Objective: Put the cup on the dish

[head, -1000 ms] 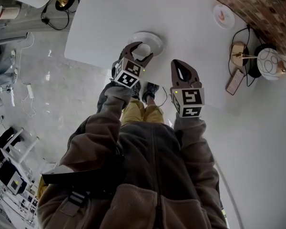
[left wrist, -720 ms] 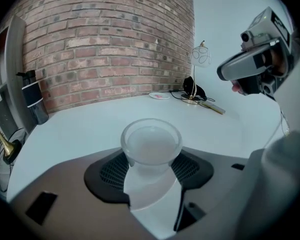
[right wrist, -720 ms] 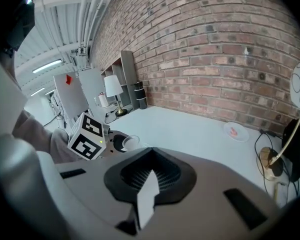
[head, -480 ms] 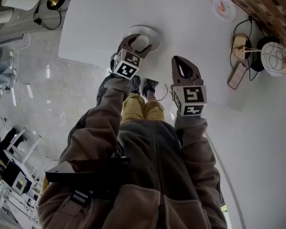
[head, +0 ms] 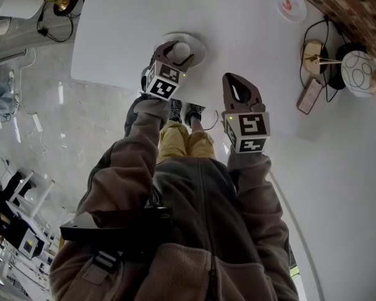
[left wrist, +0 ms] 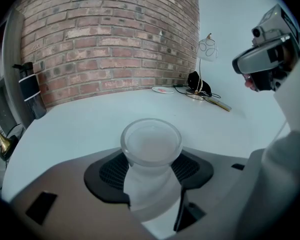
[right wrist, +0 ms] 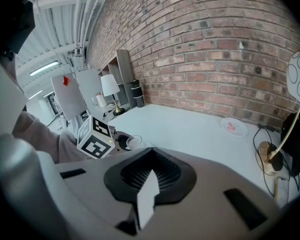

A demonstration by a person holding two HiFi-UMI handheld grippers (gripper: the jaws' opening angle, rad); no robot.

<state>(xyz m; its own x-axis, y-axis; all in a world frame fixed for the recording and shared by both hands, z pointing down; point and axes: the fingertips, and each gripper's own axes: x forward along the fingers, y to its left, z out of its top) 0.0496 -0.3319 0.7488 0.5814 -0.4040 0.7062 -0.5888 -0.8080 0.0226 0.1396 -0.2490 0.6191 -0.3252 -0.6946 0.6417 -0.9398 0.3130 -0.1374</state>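
A white translucent cup (head: 181,50) sits between the jaws of my left gripper (head: 182,46), which is shut on its sides. In the head view the cup is over a white dish (head: 200,44) near the table's near edge; whether it touches the dish I cannot tell. In the left gripper view the cup (left wrist: 151,145) stands upright and open-topped in the left gripper (left wrist: 151,160), and the dish is hidden under the jaws. My right gripper (head: 237,78) hovers to the right, shut and empty. The right gripper view shows its pads pressed together (right wrist: 150,173) and the cup (right wrist: 134,142) far left.
A small plate with a pink mark (head: 289,4) lies far back by the brick wall (head: 357,8). A globe lamp (head: 357,73), dark cables and a flat wooden piece (head: 310,96) crowd the right side. The table edge (head: 106,80) runs just behind the left gripper.
The left gripper with the cup has edged slightly further over the dish. The right gripper has held its place.
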